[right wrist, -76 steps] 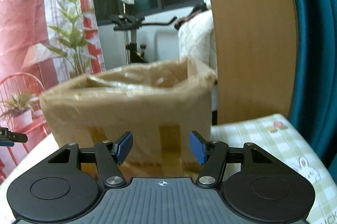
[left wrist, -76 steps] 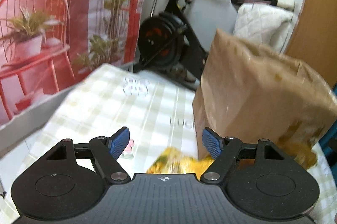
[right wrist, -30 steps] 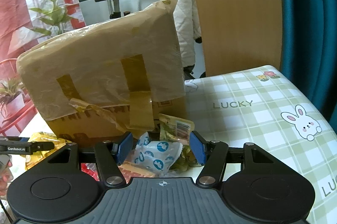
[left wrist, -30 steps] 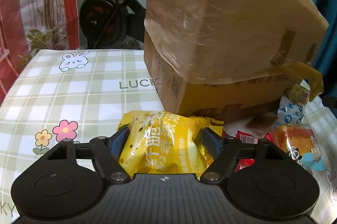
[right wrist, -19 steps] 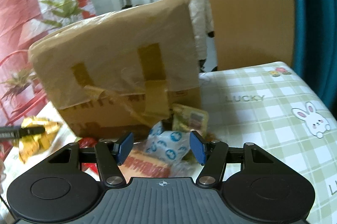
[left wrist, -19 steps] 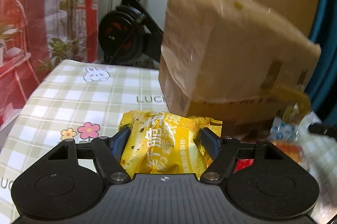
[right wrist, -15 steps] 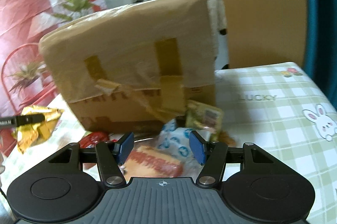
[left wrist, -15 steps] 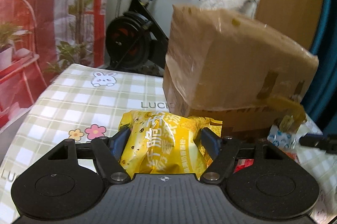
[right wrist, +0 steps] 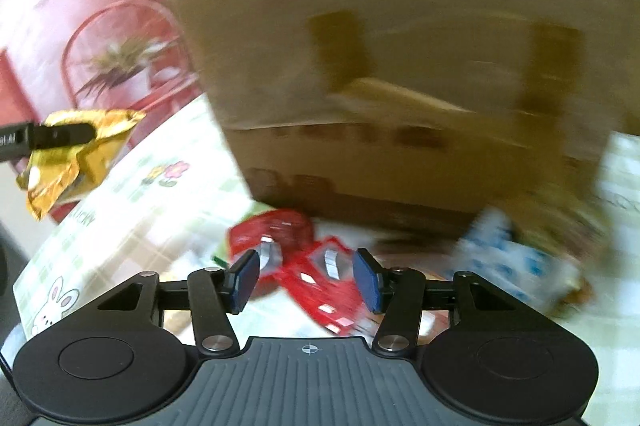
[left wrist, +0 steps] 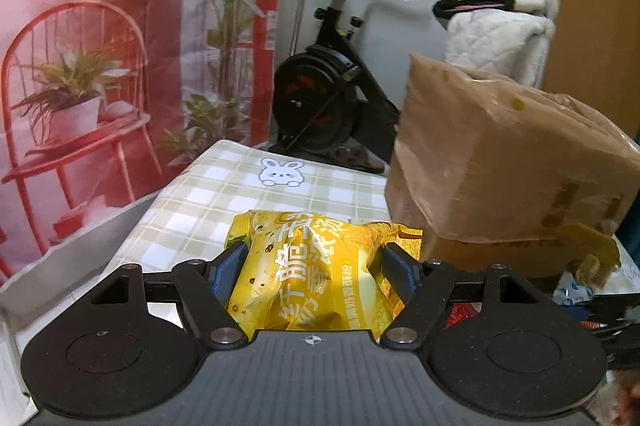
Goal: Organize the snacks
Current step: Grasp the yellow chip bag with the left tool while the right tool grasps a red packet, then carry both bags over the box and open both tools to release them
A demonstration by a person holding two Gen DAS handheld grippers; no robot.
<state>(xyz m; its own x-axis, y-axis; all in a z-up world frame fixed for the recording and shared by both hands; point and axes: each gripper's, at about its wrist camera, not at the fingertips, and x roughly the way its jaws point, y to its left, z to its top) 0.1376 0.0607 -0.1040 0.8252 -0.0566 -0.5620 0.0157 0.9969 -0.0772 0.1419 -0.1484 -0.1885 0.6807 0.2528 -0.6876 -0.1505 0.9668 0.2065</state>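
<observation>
Snack packets (right wrist: 320, 266) lie on the table (left wrist: 224, 193) before the box (right wrist: 400, 105).

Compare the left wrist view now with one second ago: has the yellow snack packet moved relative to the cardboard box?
Yes. Clamped in the left gripper, the yellow snack packet has risen and drawn back from the cardboard box, which now looks smaller and sits further right.

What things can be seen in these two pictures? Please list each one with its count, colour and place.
yellow snack bag: 1, yellow, held off the table between the left fingers
cardboard box: 1, brown, taped, on the table
red packets: about 2, red, on the table before the box, blurred
blue-white packet: 1, right of the red ones
tablecloth: 1, green-white check
exercise bike: 1, black, behind the table
left gripper: shut on the bag
right gripper: open, jaws just been closing, above the red packets
</observation>
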